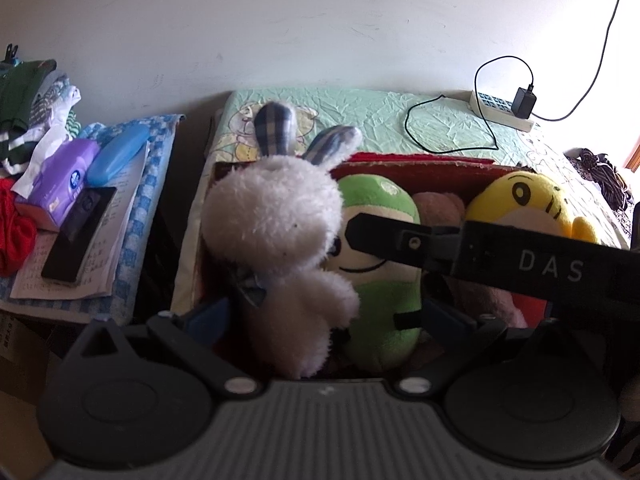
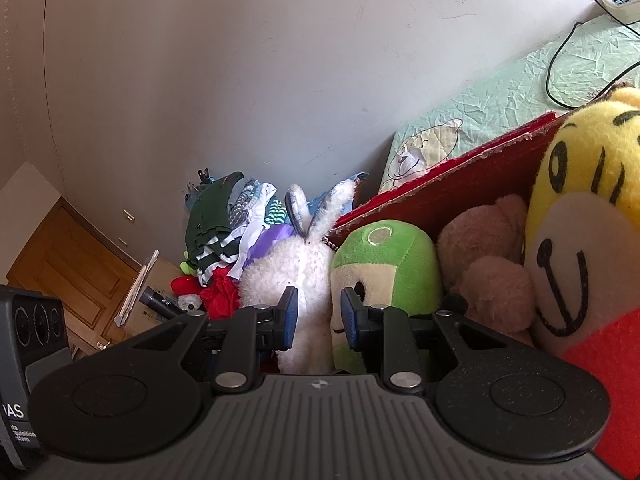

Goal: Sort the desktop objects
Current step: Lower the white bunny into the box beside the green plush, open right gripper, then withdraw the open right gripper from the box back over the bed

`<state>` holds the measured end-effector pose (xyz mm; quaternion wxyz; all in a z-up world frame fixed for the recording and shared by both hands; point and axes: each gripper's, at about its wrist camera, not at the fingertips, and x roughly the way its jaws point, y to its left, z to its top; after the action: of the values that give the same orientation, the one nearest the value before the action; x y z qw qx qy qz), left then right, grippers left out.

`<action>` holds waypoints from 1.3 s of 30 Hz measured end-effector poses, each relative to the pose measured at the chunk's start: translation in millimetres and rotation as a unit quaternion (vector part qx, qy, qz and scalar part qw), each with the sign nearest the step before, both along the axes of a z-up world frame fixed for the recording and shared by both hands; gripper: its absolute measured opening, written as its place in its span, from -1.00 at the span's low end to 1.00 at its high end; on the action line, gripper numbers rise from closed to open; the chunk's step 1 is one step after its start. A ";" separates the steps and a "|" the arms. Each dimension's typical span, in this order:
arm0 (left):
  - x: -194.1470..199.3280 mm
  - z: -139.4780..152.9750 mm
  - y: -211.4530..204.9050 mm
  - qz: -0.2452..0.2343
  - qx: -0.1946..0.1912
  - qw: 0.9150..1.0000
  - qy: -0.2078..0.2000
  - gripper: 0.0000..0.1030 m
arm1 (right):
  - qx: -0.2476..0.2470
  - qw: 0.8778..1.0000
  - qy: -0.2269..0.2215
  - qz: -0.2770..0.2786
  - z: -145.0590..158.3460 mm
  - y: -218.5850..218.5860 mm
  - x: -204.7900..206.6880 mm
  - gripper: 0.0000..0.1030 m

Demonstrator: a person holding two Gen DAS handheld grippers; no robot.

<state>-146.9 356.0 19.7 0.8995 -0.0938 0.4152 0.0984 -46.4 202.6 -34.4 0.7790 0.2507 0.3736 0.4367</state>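
- Rabbit plush (image 1: 280,240) stands in the red box (image 1: 420,168), between the wide-spread fingers of the left gripper (image 1: 320,316), which grip nothing.
- Right gripper (image 2: 318,316) is narrowly parted, with rabbit fur between its pads, apparently unclamped.
- Green plush (image 1: 380,280) presses against the rabbit; best to close on the body alone, low and centred.

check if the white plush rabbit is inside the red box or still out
Inside. The white plush rabbit stands upright within the red cardboard box, beside the green plush toy, between the open left gripper's fingers.
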 end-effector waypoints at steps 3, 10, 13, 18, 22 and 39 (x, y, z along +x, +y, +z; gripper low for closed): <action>-3.1 0.5 -2.1 0.004 0.000 1.000 0.003 0.97 | 0.003 1.000 0.009 -0.005 0.3 -7.6 -3.2 -0.49; -4.4 1.0 -6.7 0.016 -0.002 1.000 0.006 0.97 | 0.003 1.000 0.022 -0.020 1.3 -23.8 -13.2 -0.44; -3.5 0.3 -9.6 0.015 -0.005 1.000 0.010 0.97 | 0.003 1.000 0.020 -0.021 4.4 -27.5 -17.7 -0.44; -3.2 0.9 -16.5 0.019 0.009 1.000 0.015 0.97 | 0.004 1.000 0.021 -0.021 8.8 -33.3 -22.1 -0.43; -2.7 3.2 -20.1 0.029 0.022 0.999 0.019 0.97 | 0.006 1.000 0.017 -0.023 12.0 -36.8 -25.6 -0.42; 2.7 14.7 -46.1 0.045 0.035 0.998 0.024 0.97 | 0.006 1.000 -0.003 -0.017 21.2 -67.2 -24.7 -0.41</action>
<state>-144.1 309.8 34.3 0.8867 -0.0782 0.4285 0.1552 -71.1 135.4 -13.2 0.7859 0.2600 0.3643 0.4267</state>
